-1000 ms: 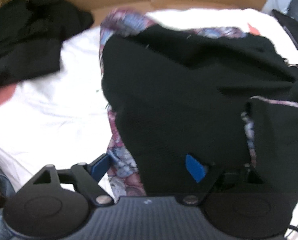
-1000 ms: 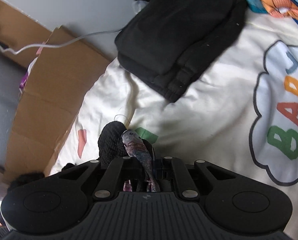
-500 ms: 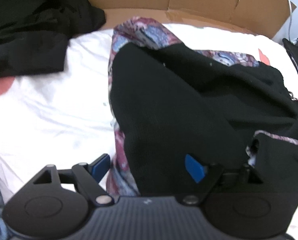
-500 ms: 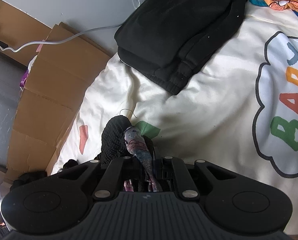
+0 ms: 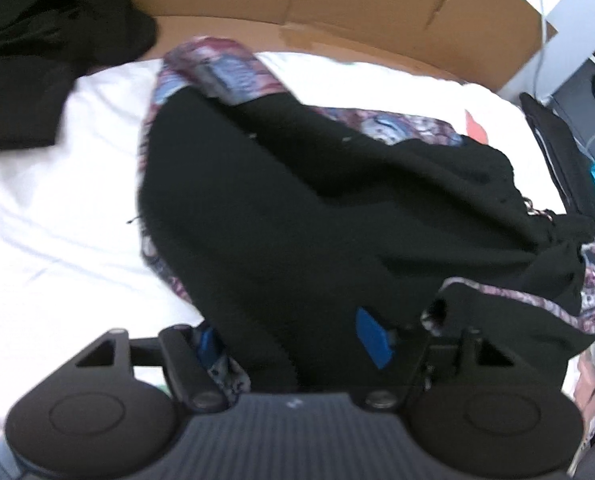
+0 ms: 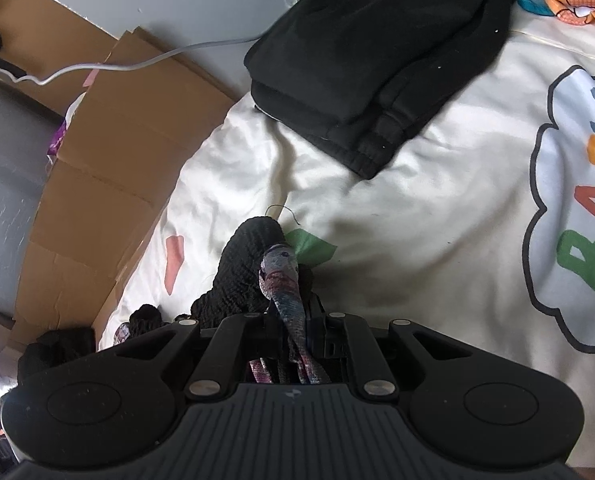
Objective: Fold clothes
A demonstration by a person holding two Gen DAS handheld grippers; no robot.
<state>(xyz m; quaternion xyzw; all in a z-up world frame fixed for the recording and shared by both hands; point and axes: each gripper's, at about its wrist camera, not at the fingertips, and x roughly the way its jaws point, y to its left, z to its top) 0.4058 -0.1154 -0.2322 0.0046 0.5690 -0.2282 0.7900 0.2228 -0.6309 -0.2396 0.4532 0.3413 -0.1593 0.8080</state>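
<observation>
The black knit garment with a maroon-and-blue paisley lining (image 5: pixel 305 216) hangs bunched between our two grippers above the white quilted bedspread (image 5: pixel 49 216), its far edge draped on the bed near the brown cardboard sheet (image 5: pixel 337 4).

Right gripper (image 6: pixel 293 320): clamped on a gathered corner, black knit and paisley trim pinched together and poking out past the fingers. Left gripper (image 5: pixel 293 340): fingers spread apart with cloth lying across and between them; we cannot tell whether it bears on the fabric, and the view is motion-blurred.

Judgement: the garment is being spread or carried over, not yet lying flat.

To do it well:
- keep the two holds level and apart so the cloth hangs taut;
- lower it onto bare bedspread;
- keep clear of the folded black sweatpants (image 6: pixel 381 60) and the loose black garment (image 5: pixel 37 48).

Risk: a bunched grip leaves a crooked edge.
</observation>
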